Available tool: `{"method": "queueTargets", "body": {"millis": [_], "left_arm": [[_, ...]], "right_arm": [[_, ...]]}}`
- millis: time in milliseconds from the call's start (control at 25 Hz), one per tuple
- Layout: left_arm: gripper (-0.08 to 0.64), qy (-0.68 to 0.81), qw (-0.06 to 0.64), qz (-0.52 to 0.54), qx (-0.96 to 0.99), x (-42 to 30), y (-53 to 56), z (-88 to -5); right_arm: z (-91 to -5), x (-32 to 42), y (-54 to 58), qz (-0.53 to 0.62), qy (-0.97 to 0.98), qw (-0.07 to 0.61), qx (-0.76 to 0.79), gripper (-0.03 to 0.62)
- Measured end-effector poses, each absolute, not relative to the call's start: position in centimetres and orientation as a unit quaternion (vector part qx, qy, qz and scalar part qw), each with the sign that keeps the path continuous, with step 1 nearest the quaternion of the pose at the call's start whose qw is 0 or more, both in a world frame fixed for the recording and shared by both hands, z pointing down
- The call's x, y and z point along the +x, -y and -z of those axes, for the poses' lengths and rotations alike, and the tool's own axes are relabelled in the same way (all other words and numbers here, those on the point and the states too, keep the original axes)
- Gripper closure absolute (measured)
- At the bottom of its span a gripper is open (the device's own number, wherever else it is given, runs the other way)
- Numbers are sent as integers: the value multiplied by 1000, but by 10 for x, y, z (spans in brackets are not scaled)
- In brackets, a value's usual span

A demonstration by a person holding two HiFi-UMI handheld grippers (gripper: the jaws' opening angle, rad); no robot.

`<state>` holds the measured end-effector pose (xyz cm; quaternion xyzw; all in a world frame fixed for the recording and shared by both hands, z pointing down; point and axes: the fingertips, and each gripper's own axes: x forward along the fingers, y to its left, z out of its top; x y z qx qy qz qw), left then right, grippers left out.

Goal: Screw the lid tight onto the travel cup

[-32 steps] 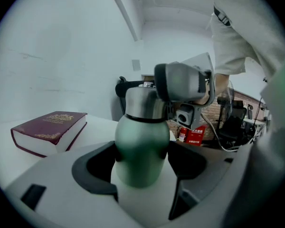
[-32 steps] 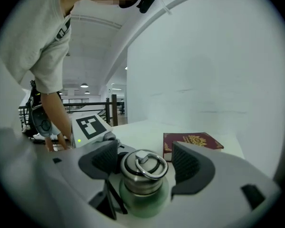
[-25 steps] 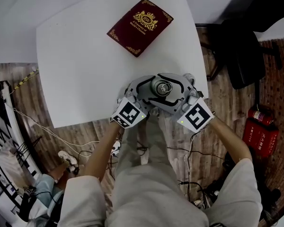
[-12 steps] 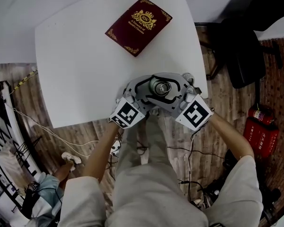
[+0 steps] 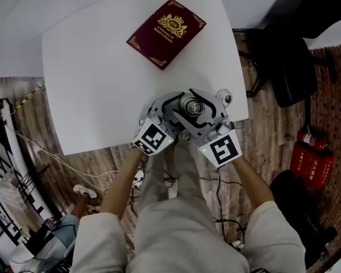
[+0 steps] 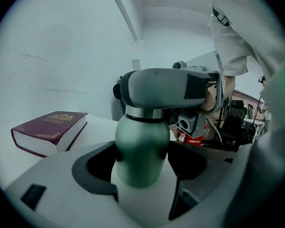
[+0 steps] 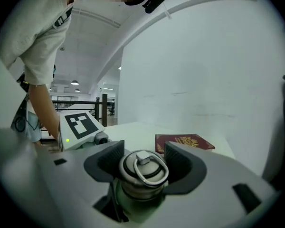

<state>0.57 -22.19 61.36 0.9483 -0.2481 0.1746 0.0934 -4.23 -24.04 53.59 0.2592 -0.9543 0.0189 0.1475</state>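
The travel cup (image 6: 141,156), green above and white below, stands near the front edge of the white table (image 5: 96,78). My left gripper (image 6: 141,170) is shut on its body, low down. The steel lid with a ring handle (image 7: 141,171) sits on the cup, with my right gripper (image 7: 142,164) shut on it, a pad against each side. Those jaws have just been closing with the lid between them. In the head view both grippers, left (image 5: 175,111) and right (image 5: 198,110), meet around the cup (image 5: 193,104). In the left gripper view the right gripper's jaw hides the lid.
A dark red book (image 5: 166,32) lies at the far side of the table, also seen as the book (image 6: 50,131) and the book (image 7: 184,141). A black chair (image 5: 290,67) and a red fire extinguisher (image 5: 312,152) stand to the right. Cables lie on the wooden floor.
My right gripper has swung round the lid: its marker cube moved from the right toward the person's body. The left gripper, cup and book stayed put.
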Motion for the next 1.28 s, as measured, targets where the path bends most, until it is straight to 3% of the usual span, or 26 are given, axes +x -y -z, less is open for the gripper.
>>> {"method": "queueTargets", "body": {"millis": [480,720,800,1280], "left_arm": [[221,248,91,-172,949,6,223,-612],[221,247,89,-174,949,7,222,-613],[219,250,91,-175,948,8,222,-614],[219,316,131,-164,925,-41,191,-588]], "right_arm": [[-530,-35,253,-39,908,110,403,334],[-531,-36,251,-51,917,104,383,329],[-530,-34,251,-57,918,103,379,285],[-505,-8,228,-61,915,111,382,282]]}}
